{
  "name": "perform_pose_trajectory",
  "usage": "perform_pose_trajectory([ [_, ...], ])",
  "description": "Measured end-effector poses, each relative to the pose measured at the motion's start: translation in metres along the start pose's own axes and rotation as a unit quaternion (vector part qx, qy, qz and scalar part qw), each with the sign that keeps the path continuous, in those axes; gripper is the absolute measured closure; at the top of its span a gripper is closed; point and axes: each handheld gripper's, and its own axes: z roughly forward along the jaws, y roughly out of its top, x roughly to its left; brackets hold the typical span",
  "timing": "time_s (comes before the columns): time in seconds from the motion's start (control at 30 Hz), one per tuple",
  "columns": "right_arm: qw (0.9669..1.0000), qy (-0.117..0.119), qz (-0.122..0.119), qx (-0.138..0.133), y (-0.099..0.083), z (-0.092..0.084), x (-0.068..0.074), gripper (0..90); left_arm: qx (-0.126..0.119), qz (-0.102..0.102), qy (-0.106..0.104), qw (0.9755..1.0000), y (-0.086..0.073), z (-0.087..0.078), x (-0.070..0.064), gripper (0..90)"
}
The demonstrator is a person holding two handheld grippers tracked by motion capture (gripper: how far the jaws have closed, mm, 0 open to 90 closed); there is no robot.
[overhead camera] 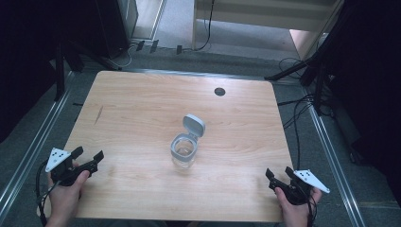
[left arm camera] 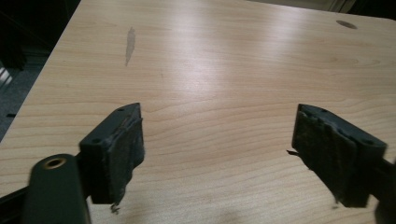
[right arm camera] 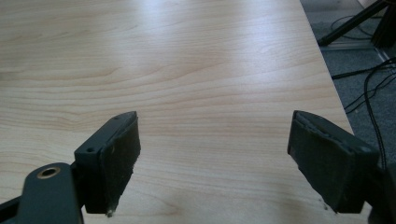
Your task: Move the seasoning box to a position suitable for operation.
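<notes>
A clear glass jar [overhead camera: 183, 152] stands upright in the middle of the wooden table [overhead camera: 142, 104], its grey hinged lid [overhead camera: 194, 125] flipped open and leaning back. My left gripper [overhead camera: 88, 153] rests near the front left corner, open, with nothing between its jaws. In the left gripper view the left gripper [left arm camera: 217, 154] looks over bare wood. My right gripper [overhead camera: 279, 172] sits near the front right corner, also open and empty. The right gripper view has the right gripper [right arm camera: 215, 158] above plain tabletop near the table's right edge. Both grippers are well apart from the jar.
A round dark cable hole [overhead camera: 219, 91] sits near the table's far edge. A dark streak [overhead camera: 98, 115] marks the wood at the left. Black stands and cables [overhead camera: 302, 109] lie on the grey floor to the right, and metal rails [overhead camera: 28, 156] run along both sides.
</notes>
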Motion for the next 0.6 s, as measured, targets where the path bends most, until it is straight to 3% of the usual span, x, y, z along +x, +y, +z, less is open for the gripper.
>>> perform_pose_trajectory([
  [0.07,1.0000,-0.004,0.005,0.002,0.002,0.003,0.004,16.6,0.004,0.003,-0.004,1.0000,0.000,0.001,-0.001,35.6],
  [0.17,1.0000,-0.002,0.006,0.006,0.004,0.004,0.011,17.7,0.004,0.004,-0.016,0.9999,0.003,0.004,-0.008,40.9],
  [0.27,0.9998,0.014,-0.011,-0.009,0.013,0.004,0.031,24.5,-0.001,-0.007,-0.051,0.9987,0.012,0.011,-0.019,50.8],
  [0.3,0.9997,0.017,-0.014,-0.011,0.015,0.005,0.037,25.3,-0.001,-0.007,-0.051,0.9987,0.012,0.011,-0.019,52.9],
  [0.33,0.9997,0.017,-0.014,-0.011,0.015,0.005,0.037,25.3,-0.001,-0.009,-0.062,0.9981,0.014,0.014,-0.024,52.9],
  [0.4,0.9990,0.038,-0.021,-0.008,0.019,0.009,0.056,28.5,0.003,-0.002,-0.076,0.9971,0.018,0.019,-0.035,56.4],
  [0.47,0.9982,0.049,-0.033,-0.003,0.021,0.013,0.070,29.0,0.011,0.002,-0.110,0.9938,0.022,0.027,-0.052,58.6],
  [0.6,0.9973,0.059,-0.042,0.010,0.023,0.023,0.088,33.2,0.018,0.002,-0.132,0.9911,0.026,0.038,-0.070,64.5],
])
